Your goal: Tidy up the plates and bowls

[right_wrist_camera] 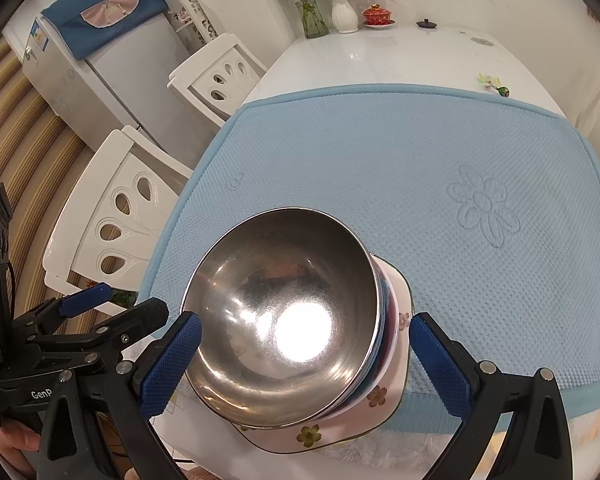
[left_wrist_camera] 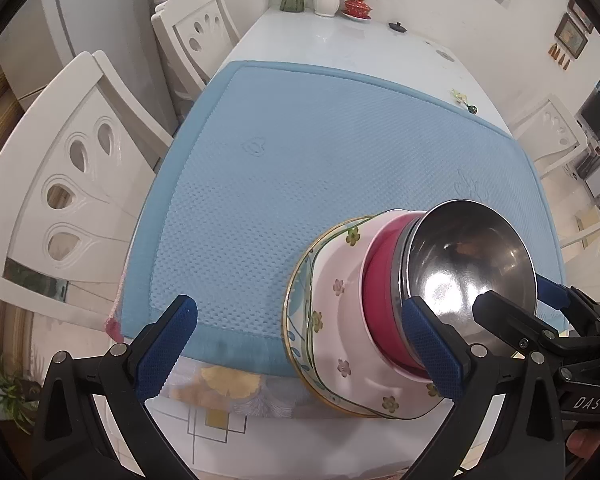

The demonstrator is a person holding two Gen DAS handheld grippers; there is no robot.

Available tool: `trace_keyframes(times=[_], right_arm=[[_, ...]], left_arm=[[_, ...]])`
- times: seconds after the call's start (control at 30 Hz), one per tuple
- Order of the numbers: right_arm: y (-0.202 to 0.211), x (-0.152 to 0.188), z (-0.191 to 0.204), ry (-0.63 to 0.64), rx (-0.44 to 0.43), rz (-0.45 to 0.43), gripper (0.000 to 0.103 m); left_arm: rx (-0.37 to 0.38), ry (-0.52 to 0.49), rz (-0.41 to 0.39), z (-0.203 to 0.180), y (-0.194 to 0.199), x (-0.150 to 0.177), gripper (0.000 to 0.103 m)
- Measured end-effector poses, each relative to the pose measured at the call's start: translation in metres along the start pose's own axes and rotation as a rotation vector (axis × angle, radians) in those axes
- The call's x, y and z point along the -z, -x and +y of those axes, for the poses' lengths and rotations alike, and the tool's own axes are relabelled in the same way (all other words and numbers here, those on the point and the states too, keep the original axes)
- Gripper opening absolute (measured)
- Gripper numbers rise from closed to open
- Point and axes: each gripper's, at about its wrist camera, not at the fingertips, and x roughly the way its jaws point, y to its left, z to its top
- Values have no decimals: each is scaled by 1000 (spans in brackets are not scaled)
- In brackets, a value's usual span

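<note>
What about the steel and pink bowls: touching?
Touching. Left wrist view shows the steel bowl nested in the pink bowl, no gap between.

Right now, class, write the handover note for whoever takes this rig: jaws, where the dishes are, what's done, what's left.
Left gripper: jaws open, empty, beside the stack.
Right gripper: jaws open, either side of the steel bowl; contact unclear.
Dishes: steel bowl nested in a red bowl, in a floral bowl, on a gold-rimmed plate, at the blue mat's near edge.
Done: stacking.
Left: probably just withdraw.
</note>
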Motion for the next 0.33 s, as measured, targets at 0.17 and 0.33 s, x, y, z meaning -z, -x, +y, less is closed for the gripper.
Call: trace_keyframes(times=[0.17, 0.33], right_arm=[[1, 0, 0, -5, 6, -7, 103], [1, -1, -2, -16, 11, -10, 103]], left_arm=[[-1, -7, -8, 0, 0, -1, 102], [3, -19, -15, 0, 1, -1, 102]])
